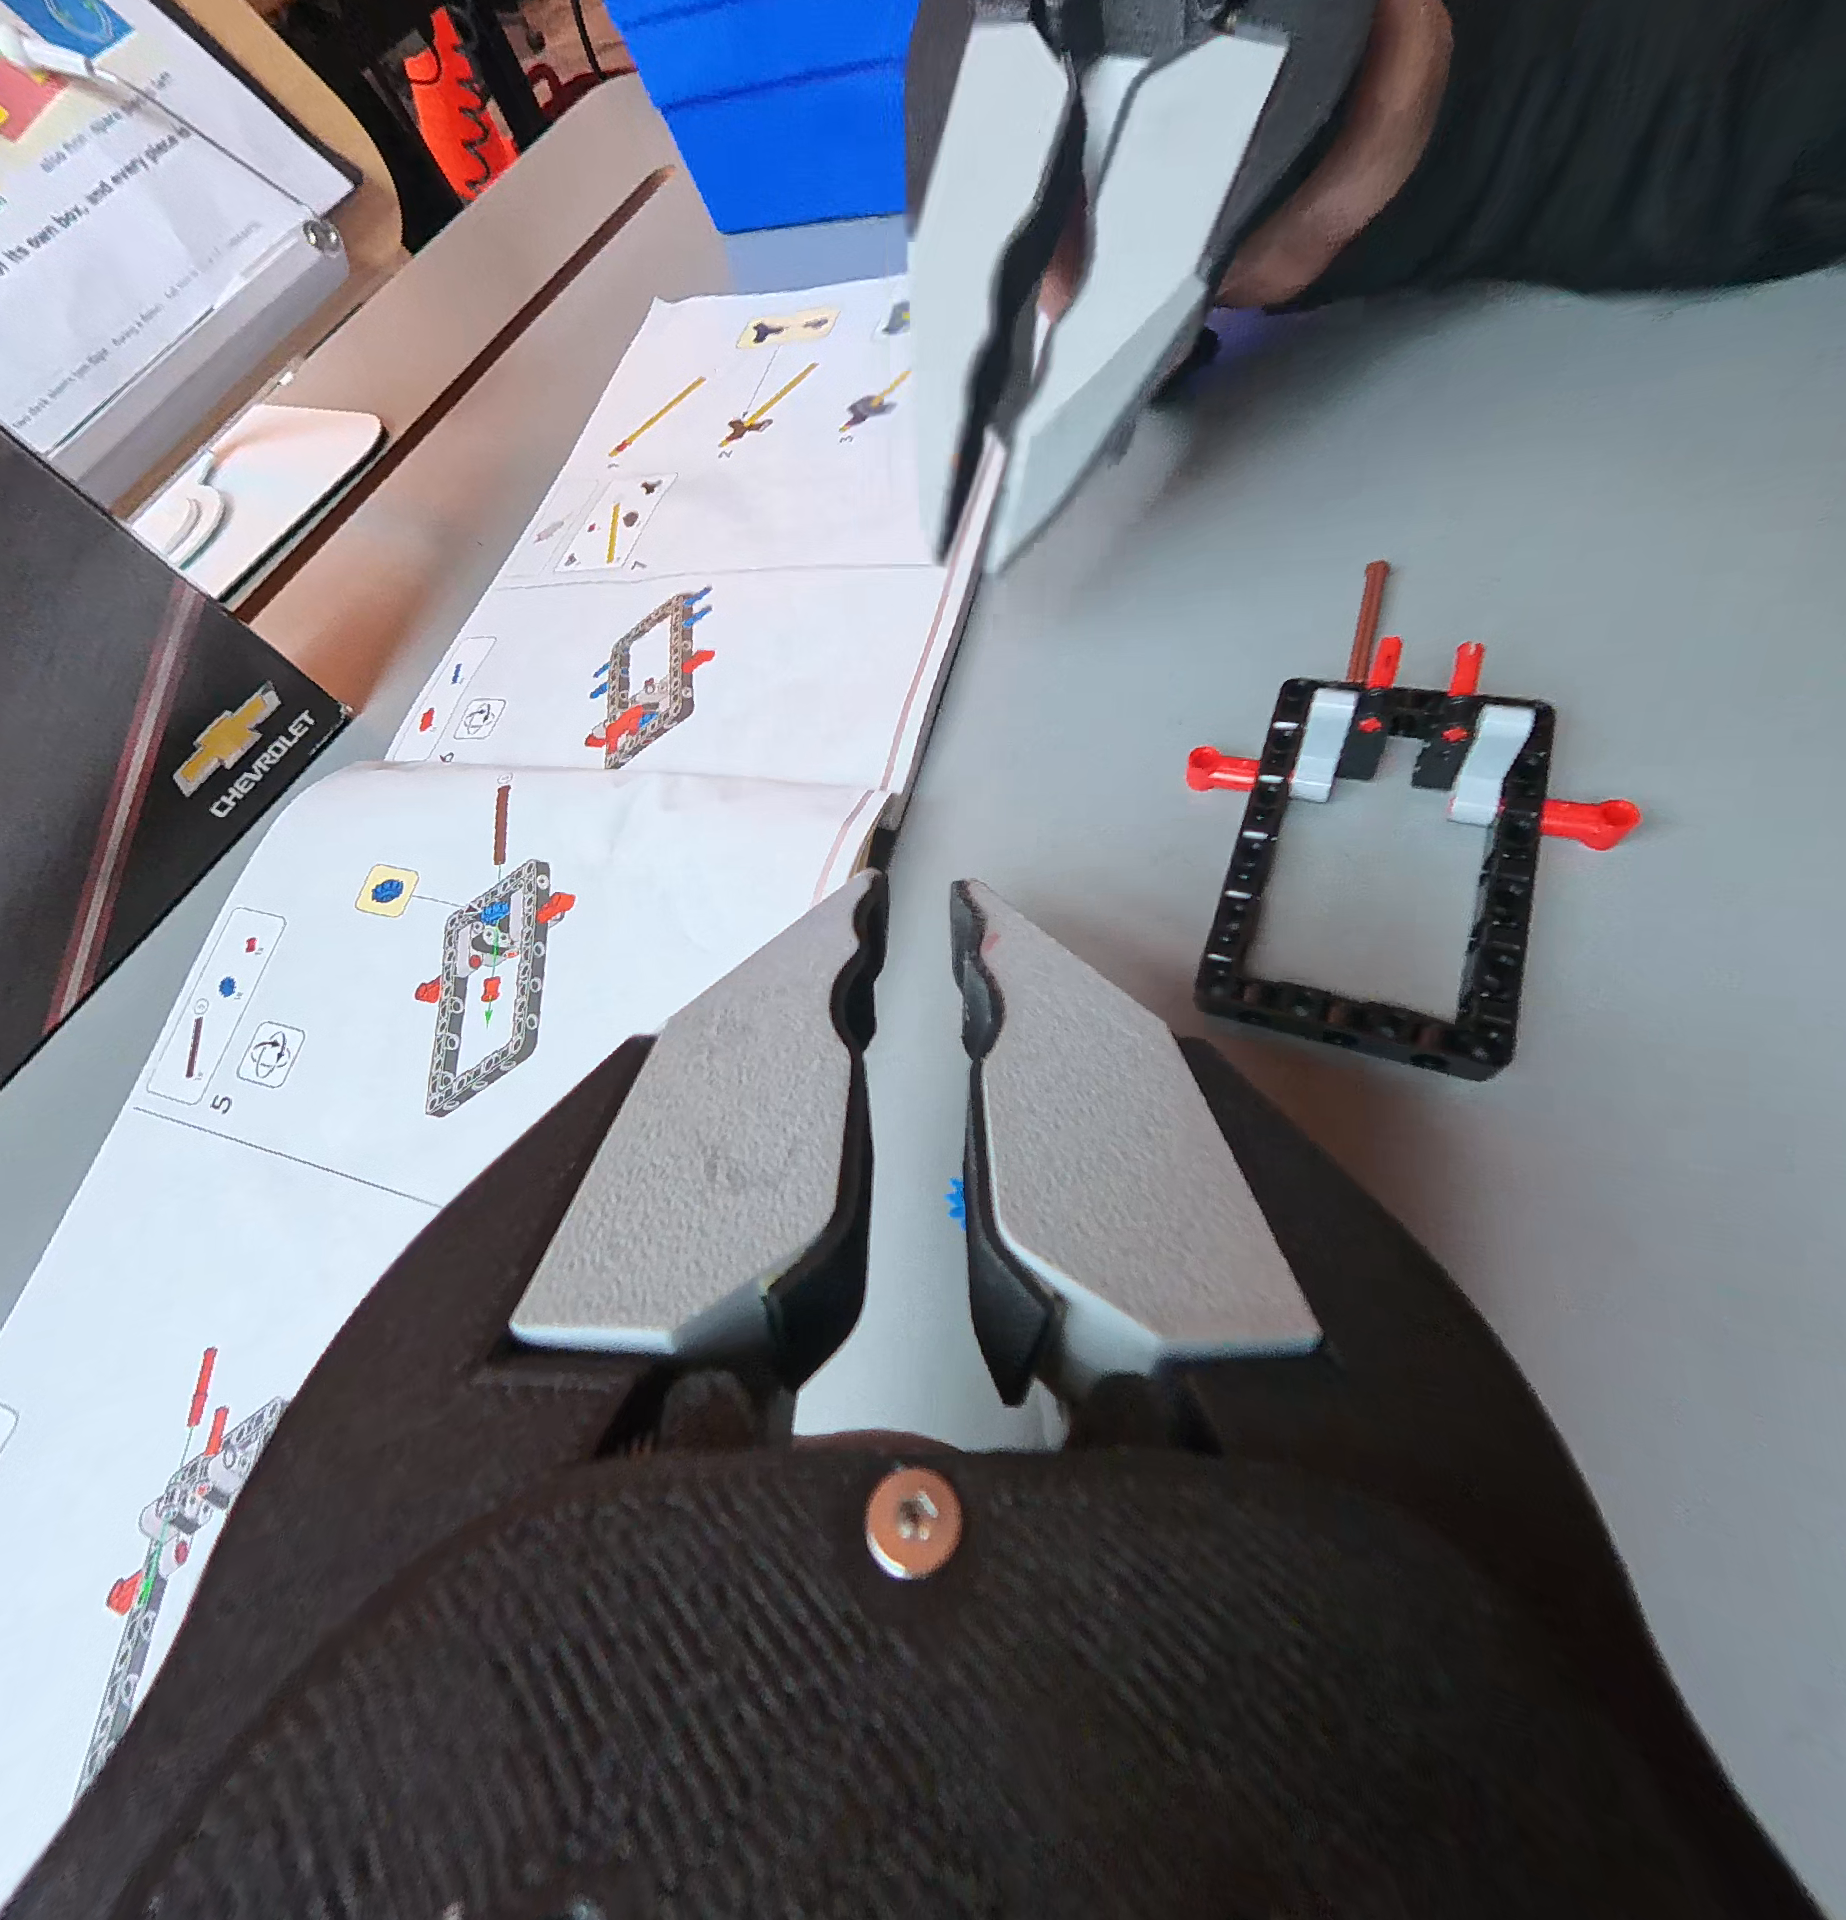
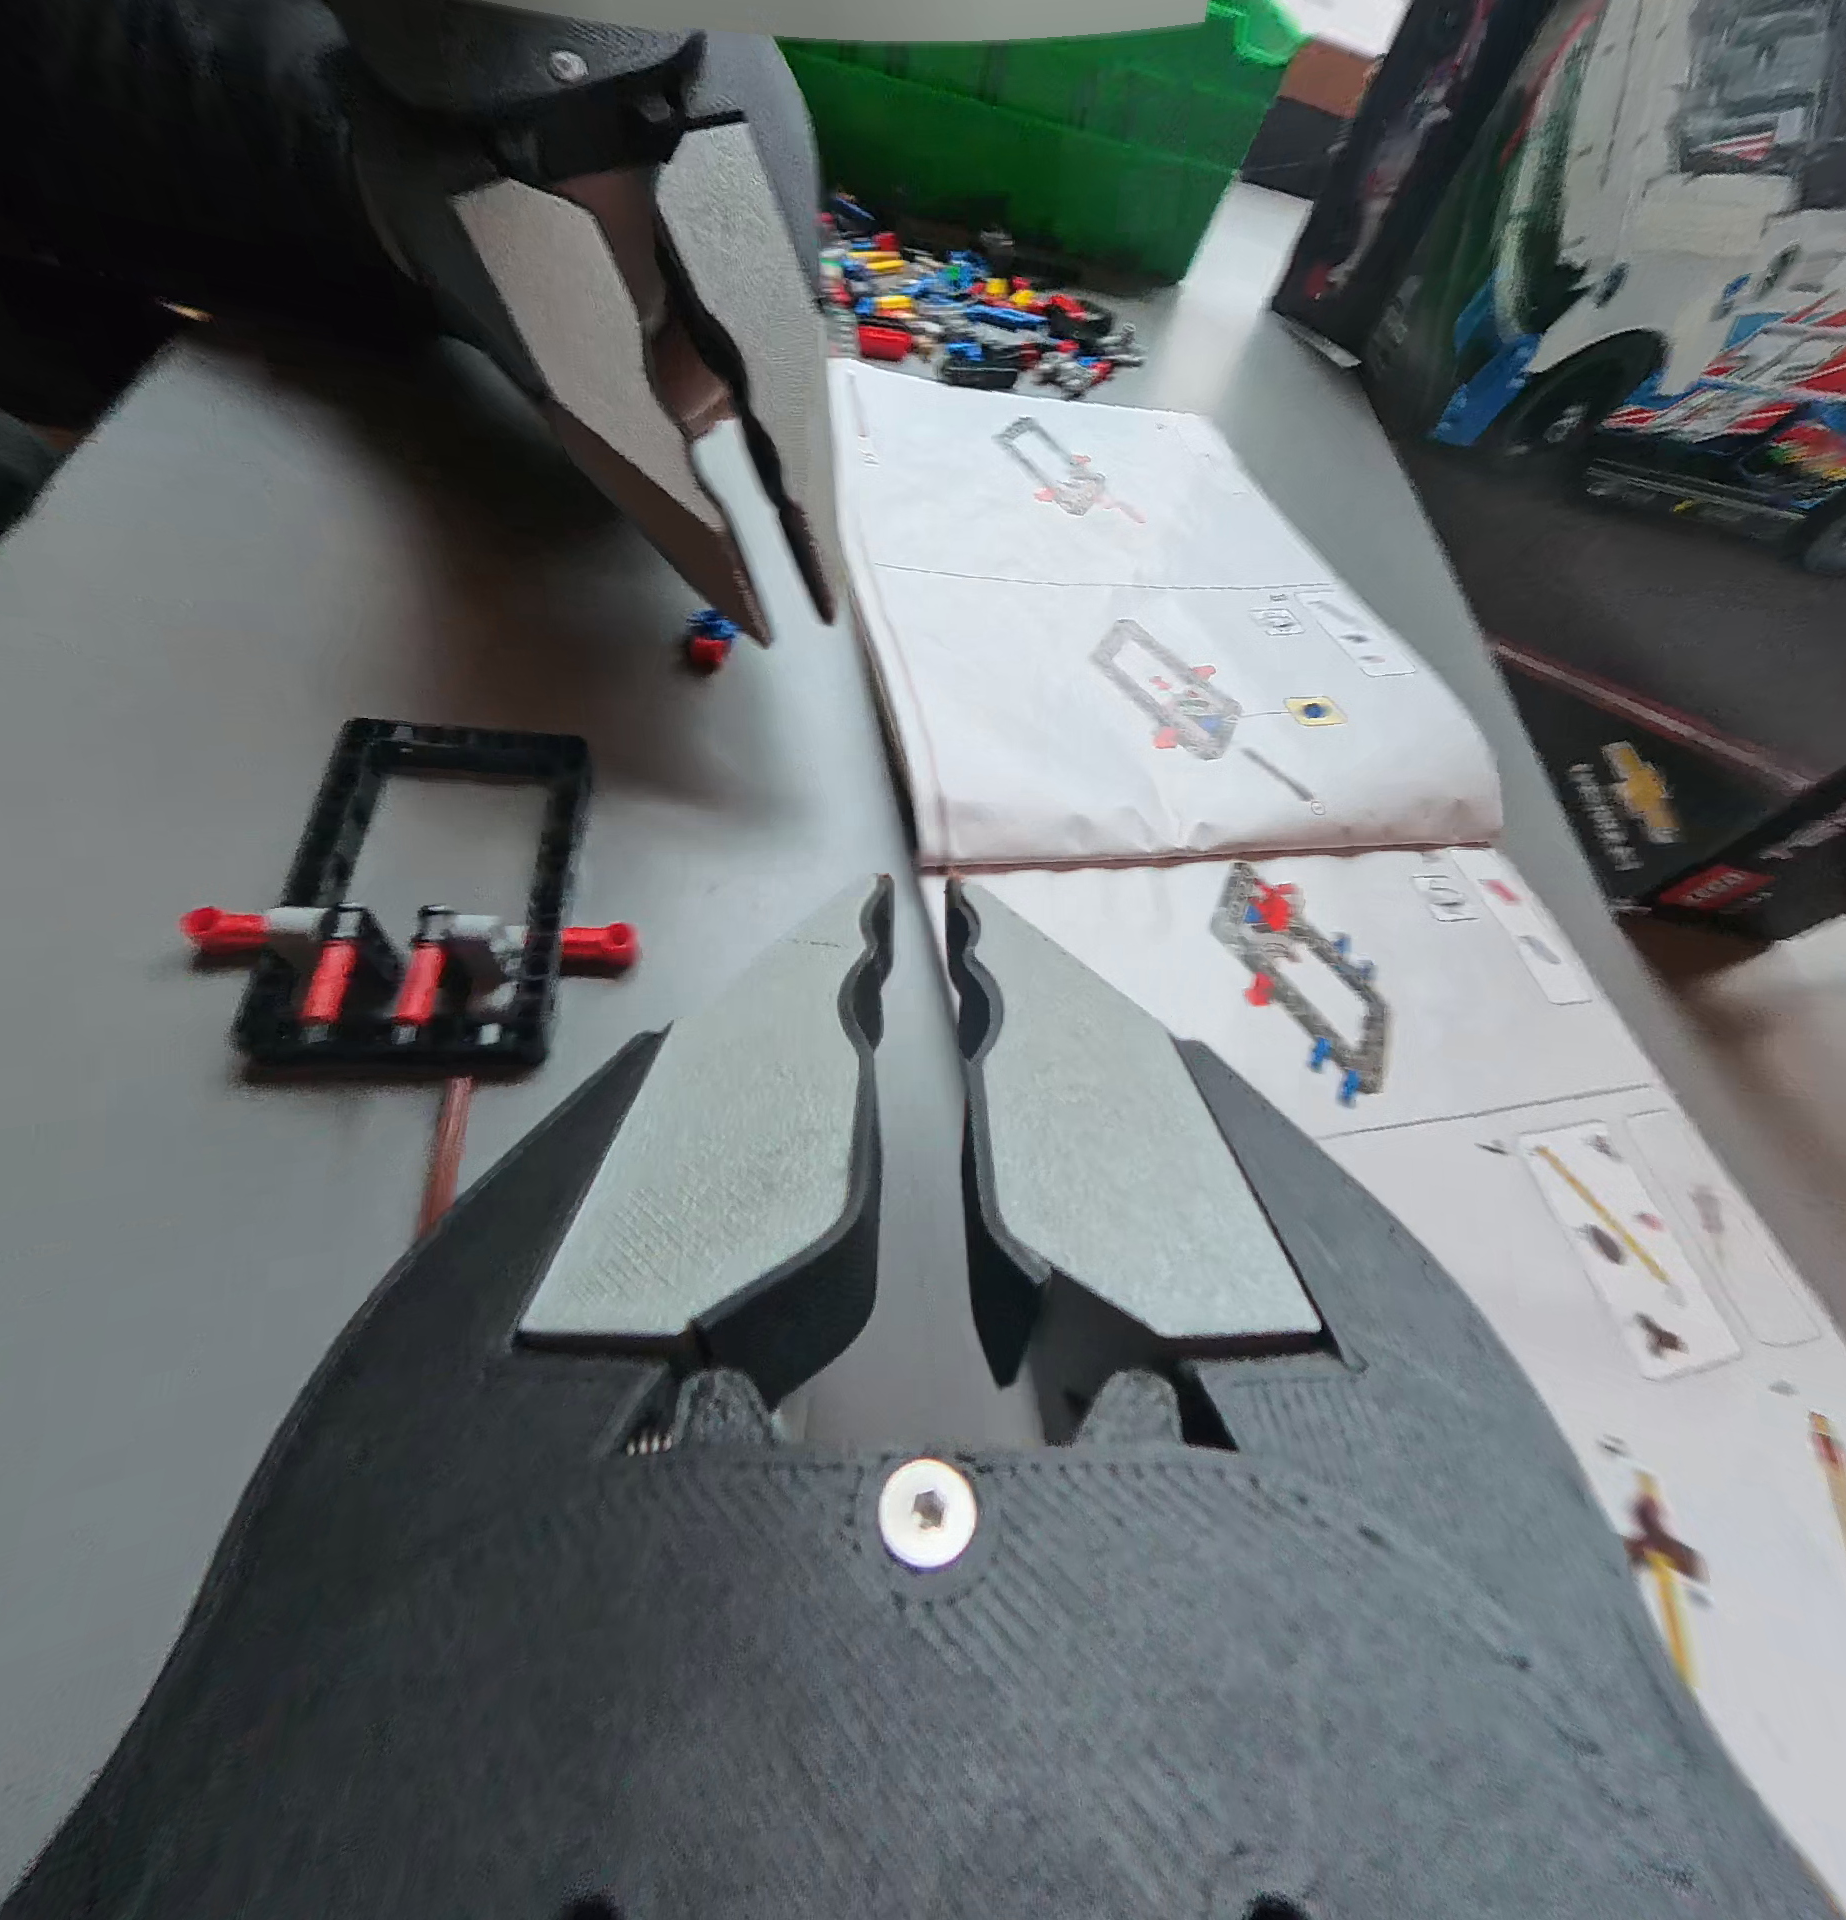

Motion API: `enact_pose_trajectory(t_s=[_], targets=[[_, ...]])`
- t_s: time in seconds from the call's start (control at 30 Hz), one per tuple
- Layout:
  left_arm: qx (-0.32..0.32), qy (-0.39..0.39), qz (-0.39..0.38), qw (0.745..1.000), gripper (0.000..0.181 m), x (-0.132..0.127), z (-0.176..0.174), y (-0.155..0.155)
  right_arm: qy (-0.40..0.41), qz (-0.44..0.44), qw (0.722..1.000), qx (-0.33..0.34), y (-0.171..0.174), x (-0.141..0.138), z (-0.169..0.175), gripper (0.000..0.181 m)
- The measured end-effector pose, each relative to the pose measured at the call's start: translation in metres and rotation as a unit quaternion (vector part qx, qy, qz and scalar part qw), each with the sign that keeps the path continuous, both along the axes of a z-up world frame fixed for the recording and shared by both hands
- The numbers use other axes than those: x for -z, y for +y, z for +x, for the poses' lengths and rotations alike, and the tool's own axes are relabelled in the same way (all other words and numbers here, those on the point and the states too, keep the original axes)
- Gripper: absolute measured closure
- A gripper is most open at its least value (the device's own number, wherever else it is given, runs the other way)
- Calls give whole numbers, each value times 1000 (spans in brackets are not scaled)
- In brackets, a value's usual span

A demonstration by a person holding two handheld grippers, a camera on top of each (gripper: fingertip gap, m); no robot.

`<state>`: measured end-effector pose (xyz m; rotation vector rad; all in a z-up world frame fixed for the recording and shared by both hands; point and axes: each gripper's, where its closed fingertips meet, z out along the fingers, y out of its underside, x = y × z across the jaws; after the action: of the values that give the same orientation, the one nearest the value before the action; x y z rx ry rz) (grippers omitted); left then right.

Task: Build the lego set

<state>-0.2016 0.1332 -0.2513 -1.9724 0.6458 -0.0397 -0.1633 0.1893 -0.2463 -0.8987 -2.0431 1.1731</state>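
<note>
Lying flat on grey desk (image 1: pixel 1521 468), black lego frame (image 1: pixel 1366 883) w/ red pins sits at 2 o'clock of left gripper (image 1: pixel 919 894). Left gripper narrow, empty; right gripper (image 2: pixel 919 894) also narrow, empty, beside open instruction booklet (image 2: pixel 1158 623).

Opposing low wrist views, close, sharing booklet (image 1: pixel 690 675), frame (image 2: pixel 420 894)

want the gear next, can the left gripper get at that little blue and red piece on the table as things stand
Probably yes. The left gripper hangs just above the blue and red piece, jaws slightly apart and empty, with bare table around it. The black frame and booklet lie clear.
</note>
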Motion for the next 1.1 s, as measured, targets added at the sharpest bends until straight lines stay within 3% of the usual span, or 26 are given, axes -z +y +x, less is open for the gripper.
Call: enact_pose_trajectory(t_s=[0.07, 0.2, 0.33, 0.77, 1.0, 1.1], targets=[[12, -13, 4, 1000, 171, -4, 6, -2, -63, -34, 996, -53, -17, 8, 17, 171], [32, -24, -5, 999, 171, -1, 15, -4, -149, 9, 984, -94, -32, 36, 37, 164], [49, -19, -11, 999, 171, 2, 22, -7, -171, 21, 978, -114, -40, 43, 45, 166], [124, -6, -29, 992, 168, 10, 56, -22, -166, -18, 979, -119, -45, 21, 62, 158], [180, -25, -133, 974, 113, 31, 70, -48, -193, -17, 976, -104, -69, 28, 71, 117], [174, -21, -178, 968, 108, 43, 69, -51, -205, 32, 974, -89, -73, 45, 72, 116]])
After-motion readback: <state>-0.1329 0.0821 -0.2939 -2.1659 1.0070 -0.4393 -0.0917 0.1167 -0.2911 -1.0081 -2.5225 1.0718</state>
